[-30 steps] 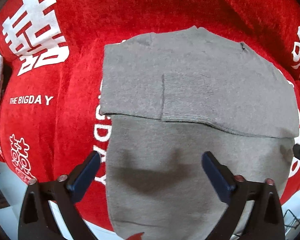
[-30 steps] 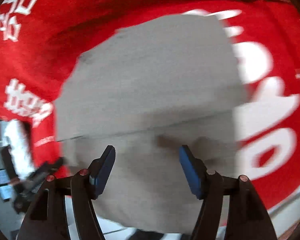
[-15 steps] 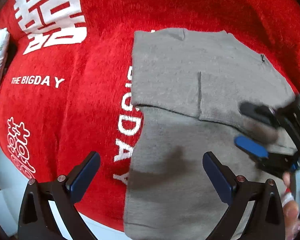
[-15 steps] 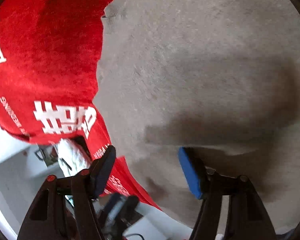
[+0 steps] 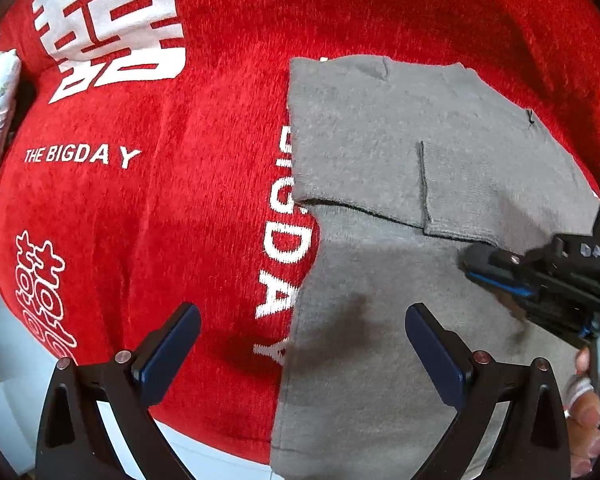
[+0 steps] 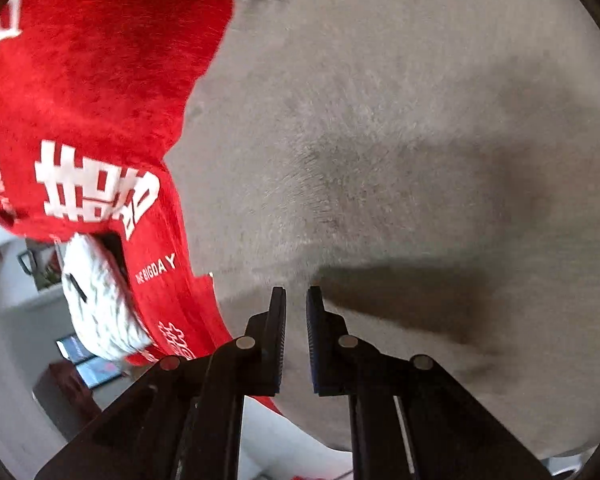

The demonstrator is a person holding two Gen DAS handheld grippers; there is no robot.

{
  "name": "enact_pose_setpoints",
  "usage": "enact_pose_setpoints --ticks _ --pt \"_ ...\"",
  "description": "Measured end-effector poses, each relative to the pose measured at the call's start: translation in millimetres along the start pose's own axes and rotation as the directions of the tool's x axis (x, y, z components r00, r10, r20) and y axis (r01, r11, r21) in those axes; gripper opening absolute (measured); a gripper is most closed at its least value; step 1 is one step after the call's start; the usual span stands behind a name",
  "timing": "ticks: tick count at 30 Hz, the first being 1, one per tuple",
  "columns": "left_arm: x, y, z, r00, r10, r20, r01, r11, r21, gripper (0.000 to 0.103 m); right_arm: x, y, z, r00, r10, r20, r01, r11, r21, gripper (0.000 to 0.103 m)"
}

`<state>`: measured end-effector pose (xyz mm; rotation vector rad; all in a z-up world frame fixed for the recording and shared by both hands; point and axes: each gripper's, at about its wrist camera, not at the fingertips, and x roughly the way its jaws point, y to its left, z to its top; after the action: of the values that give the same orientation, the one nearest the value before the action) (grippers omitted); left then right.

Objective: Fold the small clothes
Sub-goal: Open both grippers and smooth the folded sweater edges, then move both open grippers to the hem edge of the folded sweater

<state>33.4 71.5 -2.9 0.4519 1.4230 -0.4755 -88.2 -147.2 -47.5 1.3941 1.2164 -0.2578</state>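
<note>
Grey knit garment [image 5: 380, 280] lies flat on the red printed blanket [image 5: 160, 200], filling the right half of the left wrist view, with 1 flap already folded down across its upper part; the flap's edge runs left to right about mid-frame. Right gripper [image 5: 496, 276] comes in from the right edge of that view with its tip low over the cloth just below the flap's right end. Its fingers have just been closing and now stand nearly together with a thin gap; the right wrist view shows no cloth between them. Left gripper [image 5: 300, 344] hangs above the garment's left edge, fingers spread wide, 1 over blanket and 1 over cloth, gripping nothing. Likely next grab: right side first, since that gripper is lower and closer.
</note>
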Motion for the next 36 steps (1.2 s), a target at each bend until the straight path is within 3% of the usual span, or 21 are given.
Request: enact_pose_setpoints --ticks 2,4,16,18,24,26,27,28,32,36 --pt "-1 0 0 1.000 -0.001 0.000 0.001 1.000 0.005 0.102 -12 1 -2 1.000 -0.015 0.013 0.016 1.000 -0.022 0.029" --pt "-3 -1 -1 1.000 -0.006 -0.002 0.006 1.000 0.008 0.102 -26 0 -4 0.999 -0.040 0.035 0.042 0.998 -0.044 0.051" --pt "-12 -12 -3 1.000 -0.017 -0.011 0.018 0.998 0.056 0.102 -92 -8 -26 0.969 -0.187 0.162 0.211 0.966 -0.147 0.059" --pt "-13 -14 -4 1.000 -0.019 -0.015 0.020 0.998 0.067 0.102 -95 -11 -31 0.963 -0.205 0.173 0.232 0.961 -0.150 0.059" --pt "-10 -15 -10 0.999 -0.011 -0.036 0.014 0.996 0.091 0.102 -69 -3 -28 0.982 -0.122 0.142 0.139 0.983 -0.117 0.059" --pt "-9 -13 -11 0.999 -0.007 -0.038 0.010 0.996 0.091 0.102 -51 3 -22 0.986 -0.105 0.131 0.120 0.987 -0.105 0.048" --pt "-9 -12 -11 0.999 -0.004 -0.036 0.007 0.996 0.088 0.102 -40 7 -17 0.986 -0.106 0.131 0.120 0.988 -0.098 0.029" --pt "-9 -10 -11 0.999 0.000 -0.034 0.003 0.996 0.085 0.102 -32 11 -14 0.984 -0.118 0.133 0.132 0.986 -0.098 0.022" --pt "-10 -1 -13 0.999 0.019 -0.027 -0.017 0.997 0.071 0.102 -12 28 2 0.962 -0.193 0.195 0.221 0.967 -0.129 0.022" --pt "-8 10 -16 0.999 0.032 -0.027 -0.030 0.998 0.061 0.102 7 34 12 0.956 -0.241 0.168 0.267 0.952 -0.152 0.022"
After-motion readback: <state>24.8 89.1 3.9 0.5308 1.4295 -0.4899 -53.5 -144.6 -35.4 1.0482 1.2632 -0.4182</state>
